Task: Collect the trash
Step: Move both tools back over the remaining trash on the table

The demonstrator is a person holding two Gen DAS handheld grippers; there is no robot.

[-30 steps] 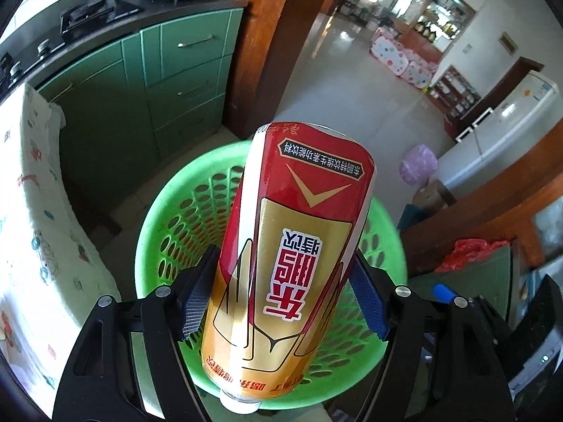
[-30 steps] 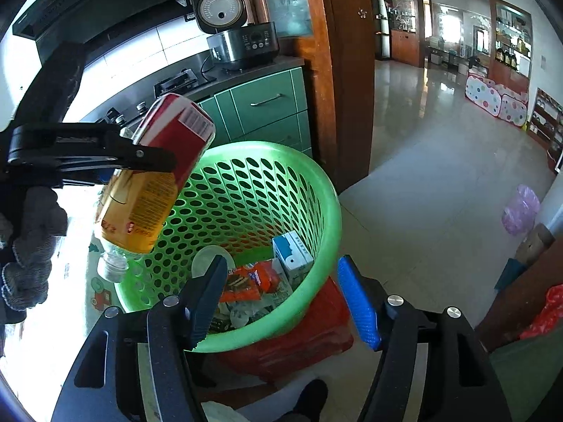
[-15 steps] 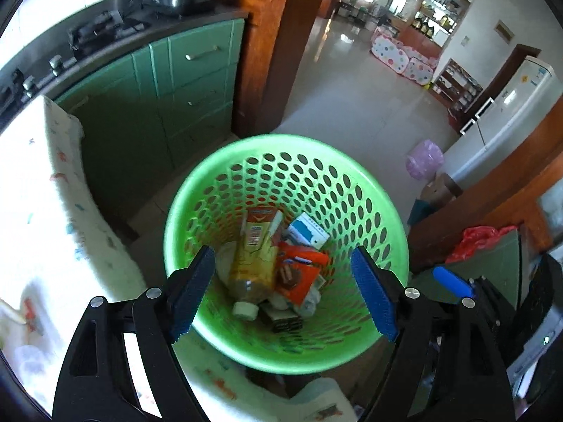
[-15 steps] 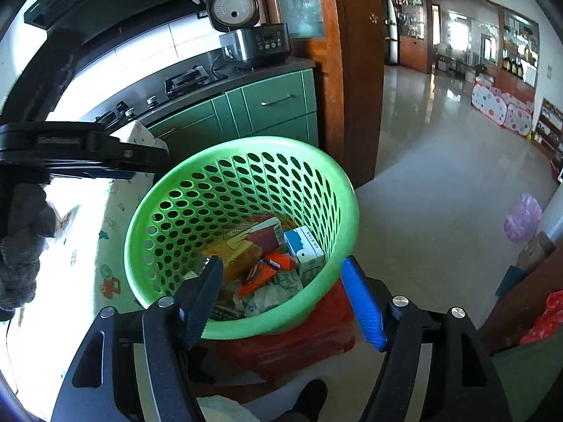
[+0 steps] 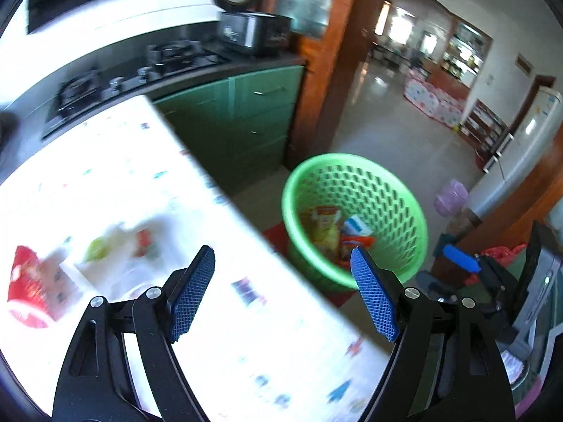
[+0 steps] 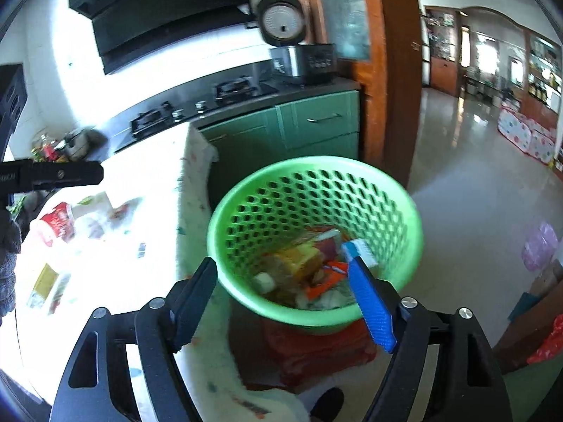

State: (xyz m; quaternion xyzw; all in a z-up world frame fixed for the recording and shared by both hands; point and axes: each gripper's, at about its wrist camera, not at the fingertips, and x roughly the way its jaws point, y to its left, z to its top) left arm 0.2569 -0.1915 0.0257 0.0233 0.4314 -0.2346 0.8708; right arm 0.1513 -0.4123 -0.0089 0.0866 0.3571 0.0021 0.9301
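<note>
- a kitchen with green cabinets (image 6: 316,123), a dark hob (image 6: 197,105) and a rice cooker (image 6: 299,56); beyond a wooden door frame a tiled floor (image 6: 475,193) runs into a further room.
- in front, a tabletop (image 5: 211,316) under a pale printed cloth, washed out by the light.
- a green basket (image 6: 397,190) stands on the floor just off the tabletop's far right edge, on something red.
- inside the basket lies the trash (image 6: 306,263): a yellow and red bottle, a blue and white box, an orange wrapper and some white bits.
- more trash is on the tabletop near its left edge: a red cup (image 5: 28,281) on its side, a clear bag (image 5: 112,249) beside it, and a yellow and white pack (image 6: 45,285) nearer the front edge.
- left gripper (image 5: 281,292) is over the tabletop's right edge, fingers wide apart with nothing between them.
- right gripper (image 6: 281,302) points at the basket from the near side; its fingers have just been opening, stand wide and hold nothing.
- the left gripper's arm (image 6: 52,176) and a grey sleeve (image 6: 7,263) show at the left edge of the right wrist view.
</note>
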